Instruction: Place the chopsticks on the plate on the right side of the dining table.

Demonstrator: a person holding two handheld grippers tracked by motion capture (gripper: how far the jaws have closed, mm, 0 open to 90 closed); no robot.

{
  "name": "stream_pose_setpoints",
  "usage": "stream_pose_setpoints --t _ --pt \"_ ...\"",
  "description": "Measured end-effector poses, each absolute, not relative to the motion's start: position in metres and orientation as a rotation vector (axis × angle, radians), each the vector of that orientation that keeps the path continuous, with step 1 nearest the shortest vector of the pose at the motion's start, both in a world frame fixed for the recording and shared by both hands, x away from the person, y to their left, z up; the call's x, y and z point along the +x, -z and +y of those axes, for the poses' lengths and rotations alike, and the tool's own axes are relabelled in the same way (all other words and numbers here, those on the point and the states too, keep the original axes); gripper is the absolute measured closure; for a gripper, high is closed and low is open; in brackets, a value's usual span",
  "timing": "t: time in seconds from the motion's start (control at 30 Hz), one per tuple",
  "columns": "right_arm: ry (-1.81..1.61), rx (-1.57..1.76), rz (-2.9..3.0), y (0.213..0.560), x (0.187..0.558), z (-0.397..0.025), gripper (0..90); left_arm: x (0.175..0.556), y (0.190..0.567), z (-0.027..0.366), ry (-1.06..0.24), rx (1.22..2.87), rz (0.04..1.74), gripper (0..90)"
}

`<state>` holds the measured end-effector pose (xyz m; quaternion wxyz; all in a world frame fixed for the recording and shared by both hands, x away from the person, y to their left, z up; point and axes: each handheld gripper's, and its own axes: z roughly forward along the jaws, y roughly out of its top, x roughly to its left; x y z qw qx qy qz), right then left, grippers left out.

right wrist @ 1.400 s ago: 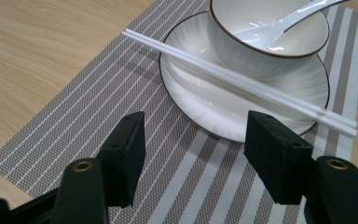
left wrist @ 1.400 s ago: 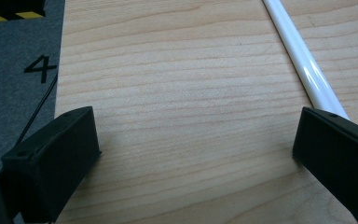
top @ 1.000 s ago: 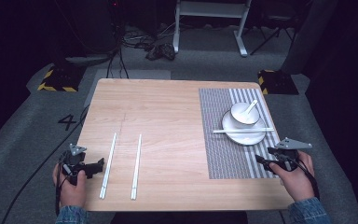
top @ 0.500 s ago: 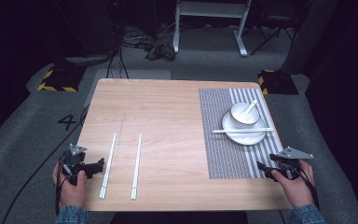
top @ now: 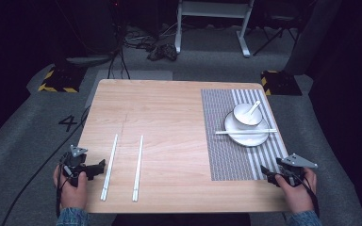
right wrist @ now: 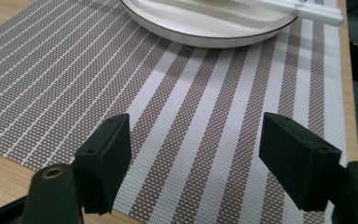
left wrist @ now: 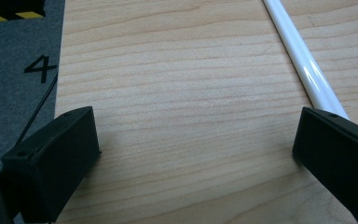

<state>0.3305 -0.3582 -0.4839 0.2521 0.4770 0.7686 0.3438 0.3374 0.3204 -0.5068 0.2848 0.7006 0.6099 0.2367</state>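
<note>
Two white chopsticks, one (top: 109, 165) and the other (top: 137, 165), lie side by side on the wooden table's (top: 169, 122) left front. My left gripper (top: 96, 167) rests open just left of them. In the left gripper view my left gripper (left wrist: 196, 135) is empty and a chopstick (left wrist: 303, 65) runs up to its right jaw. On a striped placemat (top: 226, 141) stands a white plate (top: 254, 140) with a bowl (top: 245, 117), a spoon (top: 253, 108) and a chopstick pair (top: 246, 132). My right gripper (top: 266, 172) is open and empty, low over the placemat (right wrist: 191, 107) in front of the plate (right wrist: 205, 25).
The table's near edge lies just under both hands. Grey floor with a painted "4" (top: 68, 123) lies to the left. Yellow-black blocks (top: 56, 80) and a white stand's legs (top: 212, 28) sit beyond the far edge.
My right gripper has drawn back toward the table's near edge, away from the plate. The left gripper and the chopsticks have not moved.
</note>
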Motion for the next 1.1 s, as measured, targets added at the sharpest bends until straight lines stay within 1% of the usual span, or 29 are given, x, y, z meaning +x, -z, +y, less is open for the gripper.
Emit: stream_pose_setpoints --t 0.47,0.67,0.8,0.93,1.1 --pt "-0.906 1.327 2.119 0.499 0.332 -0.349 26.0 0.337 0.507 0.320 -0.633 1.874 1.631 0.2" --pt "-0.947 1.367 2.110 0.503 0.333 -0.352 23.2 0.337 0.507 0.320 -0.633 1.874 1.631 0.2" --pt "-0.965 1.324 2.170 0.503 0.335 -0.354 15.4 0.337 0.507 0.320 -0.633 1.874 1.631 0.2" --pt "-0.987 1.256 2.233 0.504 0.336 -0.360 15.2 0.337 0.507 0.320 -0.633 1.874 1.631 0.2" --pt "-0.987 1.247 2.238 0.504 0.336 -0.360 15.2 0.337 0.507 0.320 -0.633 1.874 1.631 0.2"
